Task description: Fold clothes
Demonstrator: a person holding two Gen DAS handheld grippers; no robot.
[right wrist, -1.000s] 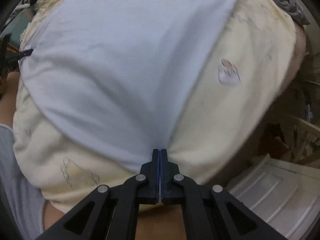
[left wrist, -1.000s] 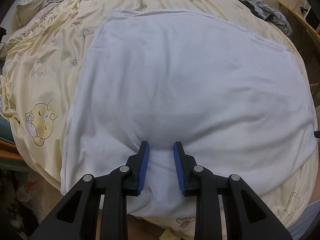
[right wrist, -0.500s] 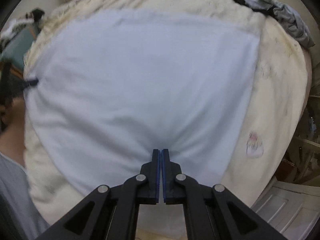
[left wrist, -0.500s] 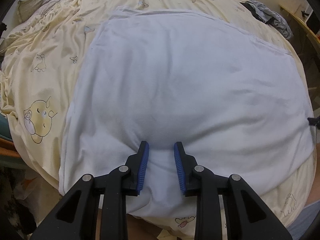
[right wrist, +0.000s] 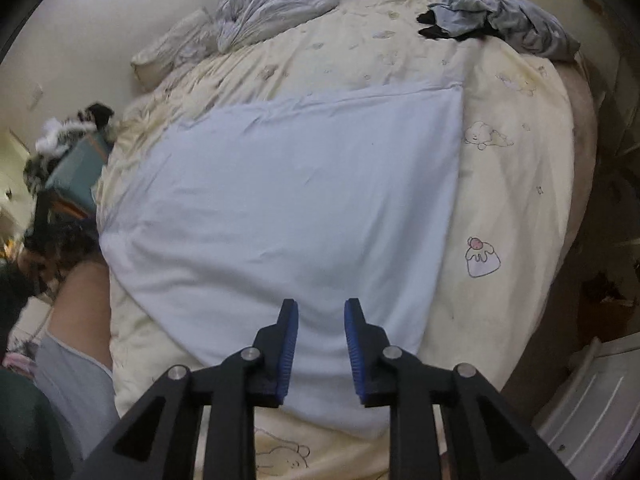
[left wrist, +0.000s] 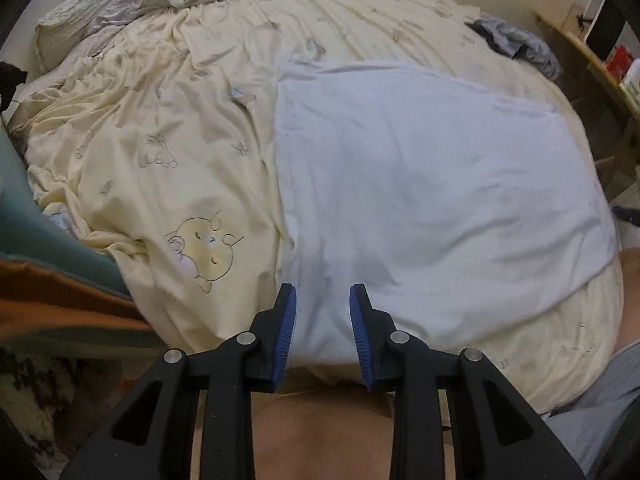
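A white garment (left wrist: 420,184) (right wrist: 304,208) lies spread flat as a broad rectangle on the pale yellow bedcover (left wrist: 168,132) (right wrist: 516,184). My left gripper (left wrist: 323,298) hovers over its near left corner, open, with nothing between the blue pads. Above the cloth's near edge my right gripper (right wrist: 321,308) is lifted off it; its jaws are opening and hold nothing.
A heap of grey clothes (right wrist: 508,20) (left wrist: 516,44) lies at the bed's far right corner. A crumpled grey quilt and pillow (right wrist: 256,20) sit at the head. A white drawer unit (right wrist: 592,404) stands by the bed's right side. A person's arm (right wrist: 80,304) is at the left.
My right gripper let go of the white cloth's edge, opened and rose and tilted up, so more of the bed shows. The left gripper shifted left toward the cloth's corner, still open.
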